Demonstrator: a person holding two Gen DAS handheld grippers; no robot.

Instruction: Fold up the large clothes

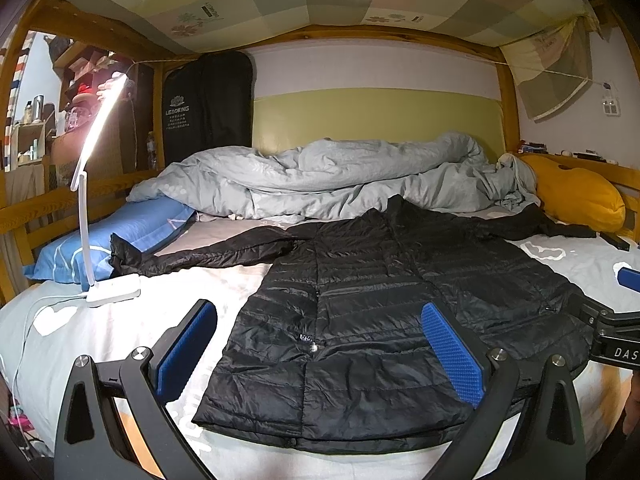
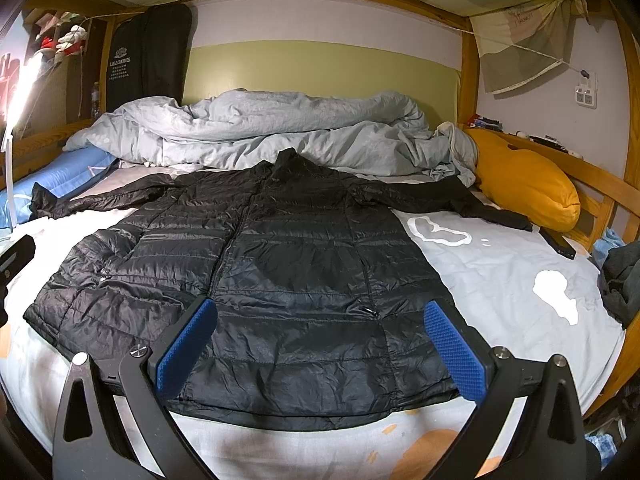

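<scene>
A black quilted puffer jacket (image 1: pixel 360 312) lies flat and front-up on the bed (image 1: pixel 120 320), sleeves spread left and right, hem toward me. My left gripper (image 1: pixel 320 348) hovers open above the hem's left half, nothing between its blue pads (image 1: pixel 452 356). In the right wrist view the same jacket (image 2: pixel 280 264) fills the middle, and my right gripper (image 2: pixel 320 348) is open over the hem's right half, holding nothing. The right gripper's body shows at the right edge of the left wrist view (image 1: pixel 616 344).
A lit white desk lamp (image 1: pixel 104 216) stands on the bed at left. A rumpled grey duvet (image 1: pixel 320 176) lies behind the jacket, a blue pillow (image 1: pixel 120 236) at left, a yellow cushion (image 2: pixel 524 184) at right. Wooden bed rails (image 2: pixel 600 208) run along both sides. Dark clothes (image 2: pixel 620 280) lie at right.
</scene>
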